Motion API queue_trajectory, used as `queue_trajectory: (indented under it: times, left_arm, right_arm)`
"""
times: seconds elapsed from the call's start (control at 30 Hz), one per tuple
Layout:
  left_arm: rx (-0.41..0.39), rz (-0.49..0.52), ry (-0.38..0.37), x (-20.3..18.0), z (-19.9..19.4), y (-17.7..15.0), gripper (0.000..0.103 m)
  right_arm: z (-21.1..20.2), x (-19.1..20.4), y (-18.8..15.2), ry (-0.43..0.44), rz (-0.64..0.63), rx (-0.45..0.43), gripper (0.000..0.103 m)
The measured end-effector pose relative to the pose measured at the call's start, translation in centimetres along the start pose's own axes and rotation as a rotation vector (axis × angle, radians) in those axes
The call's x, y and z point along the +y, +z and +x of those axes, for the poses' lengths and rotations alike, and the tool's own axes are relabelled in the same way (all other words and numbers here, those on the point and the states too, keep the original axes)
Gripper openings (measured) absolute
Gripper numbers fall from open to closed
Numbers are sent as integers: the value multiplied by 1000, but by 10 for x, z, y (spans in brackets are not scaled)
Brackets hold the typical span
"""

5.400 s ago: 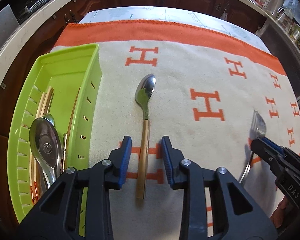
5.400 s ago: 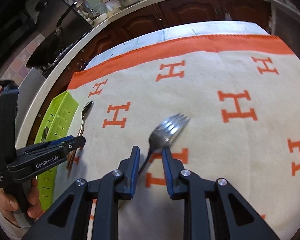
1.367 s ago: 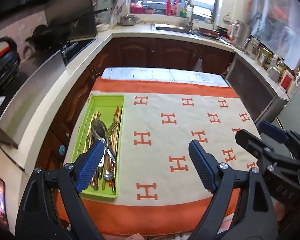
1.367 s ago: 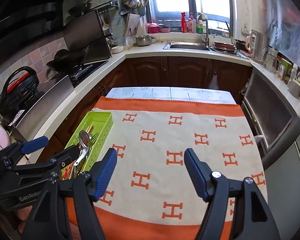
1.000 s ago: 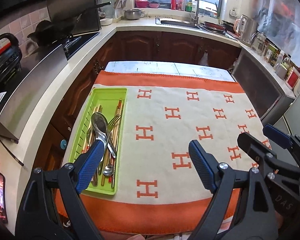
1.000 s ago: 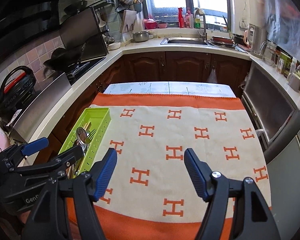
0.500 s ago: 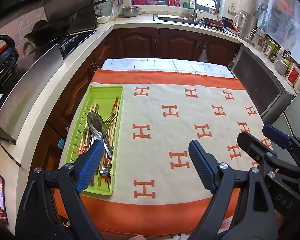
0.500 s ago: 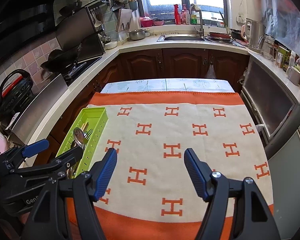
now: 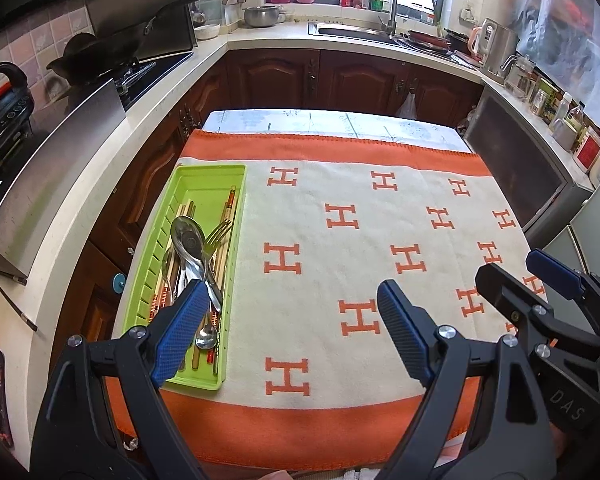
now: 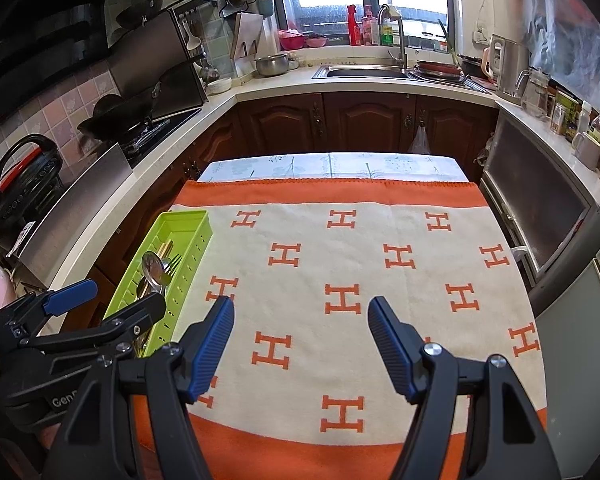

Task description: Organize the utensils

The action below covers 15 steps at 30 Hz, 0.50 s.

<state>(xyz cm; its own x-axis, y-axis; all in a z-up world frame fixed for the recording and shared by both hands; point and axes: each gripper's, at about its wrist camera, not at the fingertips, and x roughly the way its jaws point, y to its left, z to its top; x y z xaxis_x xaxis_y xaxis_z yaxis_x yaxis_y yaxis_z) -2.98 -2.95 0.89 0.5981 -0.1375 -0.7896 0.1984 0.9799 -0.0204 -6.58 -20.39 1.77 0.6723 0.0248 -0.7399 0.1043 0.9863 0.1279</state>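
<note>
Utensils (image 9: pixel 196 256) heaped in green tray (image 9: pixel 204 174), ends hidden, both tools released

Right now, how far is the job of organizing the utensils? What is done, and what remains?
It looks finished. Done: the spoons, fork and chopsticks lie together in the green tray, and no utensil shows on the orange-and-cream cloth. In hand: nothing; the left gripper and the right gripper are both open and empty. Left: nothing visible.
</note>
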Motion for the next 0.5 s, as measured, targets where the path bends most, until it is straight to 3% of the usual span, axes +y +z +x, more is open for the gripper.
queue_trajectory:
  times: [0.5]
  left_arm:
    - [4, 1, 5, -1, 1, 0, 85]
  right_arm:
    - [2, -2, 0, 2, 1, 4, 70]
